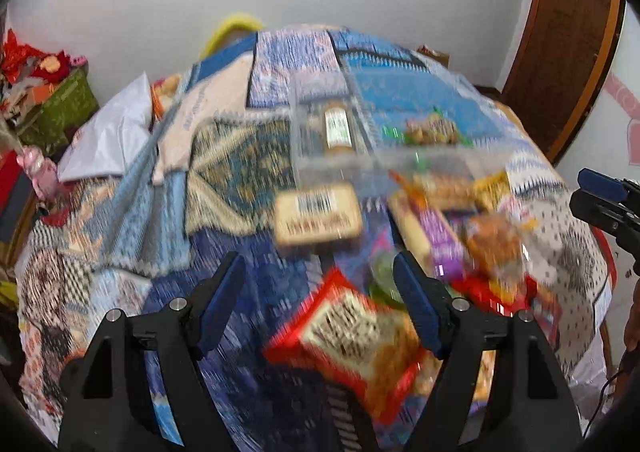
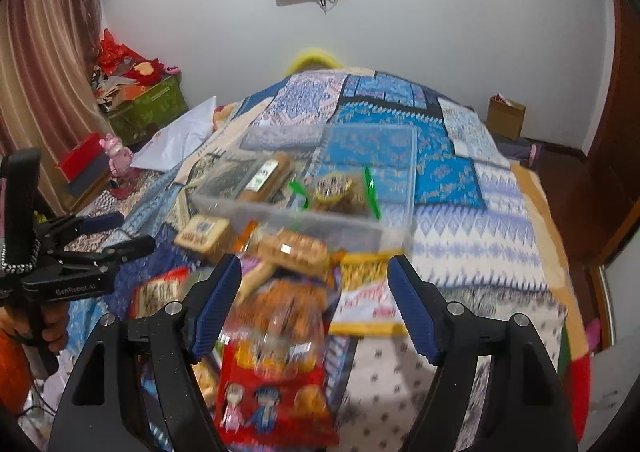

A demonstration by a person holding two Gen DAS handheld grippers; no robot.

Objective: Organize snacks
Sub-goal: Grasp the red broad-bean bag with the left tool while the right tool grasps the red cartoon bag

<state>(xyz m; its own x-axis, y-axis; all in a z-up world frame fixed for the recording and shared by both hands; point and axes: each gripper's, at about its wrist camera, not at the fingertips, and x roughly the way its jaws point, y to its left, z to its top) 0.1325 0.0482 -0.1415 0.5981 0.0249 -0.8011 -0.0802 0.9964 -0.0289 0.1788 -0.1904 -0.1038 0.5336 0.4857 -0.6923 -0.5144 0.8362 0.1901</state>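
A clear plastic box (image 1: 332, 156) (image 2: 304, 214) stands on the patchwork bed (image 1: 120, 220) (image 2: 480, 232). In it lie a brown roll with a white-green label (image 1: 338, 128) (image 2: 266, 176) and a bag with green ties (image 1: 432, 130) (image 2: 340, 190). In front of it is a pile of blurred snack packets: a tan one with a barcode (image 1: 318, 212), a red-edged one (image 1: 352, 332), a purple one (image 1: 440, 240), a yellow one (image 2: 368, 292) and a red one with cartoon figures (image 2: 272, 392). My left gripper (image 1: 318, 264) (image 2: 134, 231) and right gripper (image 2: 314, 264) (image 1: 580, 188) hover open over the pile, holding nothing.
Left of the bed stand a green box (image 2: 148, 108) heaped with red things, a red box (image 2: 84, 160) and a pink toy (image 2: 116, 154). A white bag (image 1: 112, 136) lies on the bed's left side. A cardboard box (image 2: 506, 116) and a wooden door (image 1: 568, 44) are at the right.
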